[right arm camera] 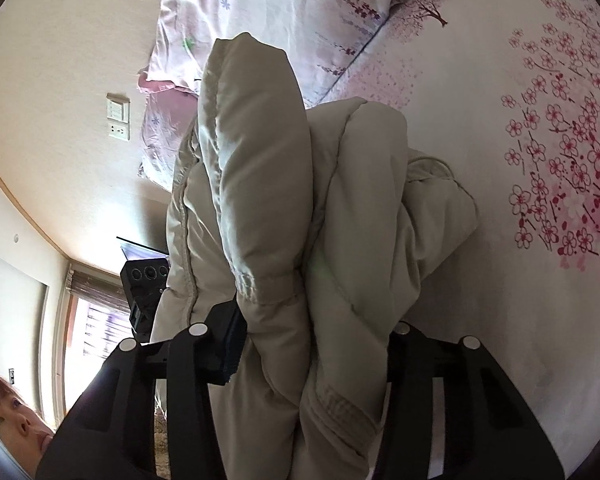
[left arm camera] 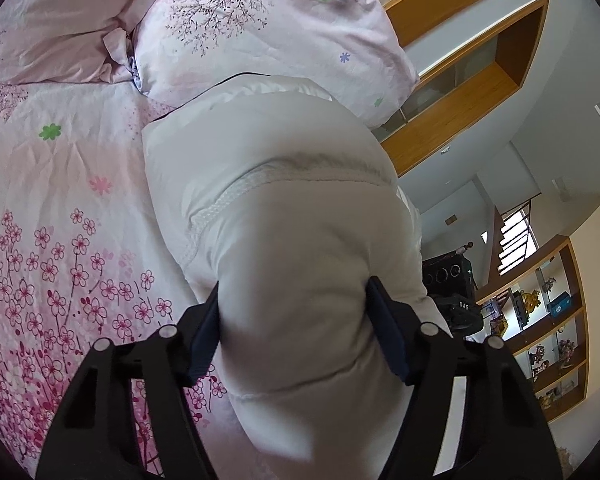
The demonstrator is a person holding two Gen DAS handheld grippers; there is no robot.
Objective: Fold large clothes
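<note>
A puffy off-white padded jacket [left arm camera: 284, 184] lies bunched on the bed, its bulk reaching toward the pillows. In the left wrist view my left gripper [left arm camera: 296, 328] has both dark pads pressed against the sides of a thick fold of it. The right wrist view shows the same jacket [right arm camera: 260, 160] as rolled, quilted folds with a cuff. My right gripper [right arm camera: 314, 344] is closed on that bundle. Its left pad [right arm camera: 232, 344] presses into the fabric, and the jacket hides the right finger.
The bed has a white cover with pink blossoms [left arm camera: 60, 200] [right arm camera: 520, 80]. Pink pillows [left arm camera: 260, 20] [right arm camera: 268, 4] lie at its head. Past the bed's edge are wooden shelves [left arm camera: 548, 320]. A wall switch panel [right arm camera: 118, 116] and part of a person [right arm camera: 12, 420] are also in view.
</note>
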